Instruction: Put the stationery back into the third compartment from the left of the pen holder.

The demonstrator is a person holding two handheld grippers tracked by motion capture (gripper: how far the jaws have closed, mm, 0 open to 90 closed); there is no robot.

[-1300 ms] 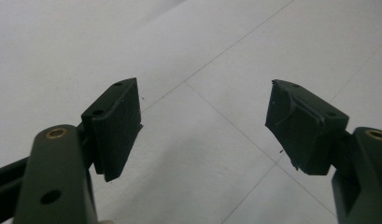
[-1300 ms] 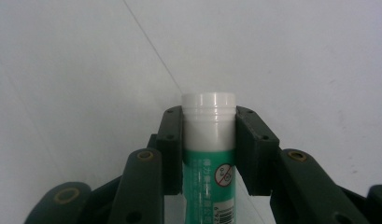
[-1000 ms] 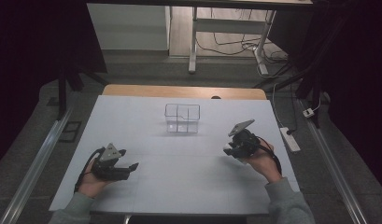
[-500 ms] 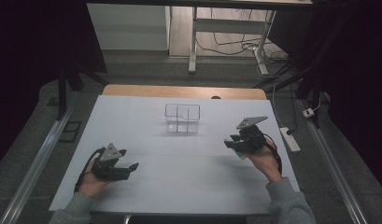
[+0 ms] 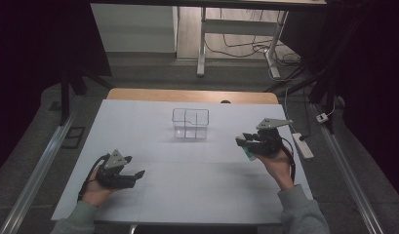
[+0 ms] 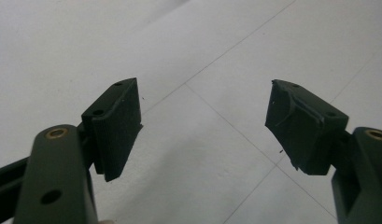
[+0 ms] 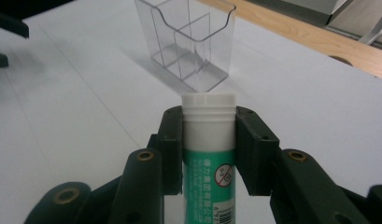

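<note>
Right gripper (image 7: 208, 140) is clamped on a glue stick (image 7: 208, 158): cylindrical tube, green label with printed text and a barcode, white ribbed neck and flat white cap poking out past the pads. Jaws are matte black plastic with brass-coloured pivot bushings. In the high view the right gripper (image 5: 246, 142) sits at about 4 o'clock from the organizer, held off the tabletop, grey three-cornered plate on top, the glue stick (image 5: 249, 153) a bit of green showing under it.

Clear organizer (image 5: 190, 123): transparent hard plastic, boxy, thin inner walls splitting it into compartments, scalloped front edge (seen in the right gripper view (image 7: 188, 42)). It stands upright near table centre, toward 12 o'clock.

Left gripper (image 6: 202, 135) is released, jaws spread wide with nothing between them; pads are dark, one finely ribbed, the other chipped along its edge. In the high view it rests low at about 7 o'clock (image 5: 136, 174), well apart from the organizer.

Table (image 5: 153, 195): smooth white sheet with faint seam lines, wooden edge strip at the far side. Room is dim; grey floor, a white desk frame and loose cables at 12 o'clock, a power strip (image 5: 303, 145) off the right edge.
</note>
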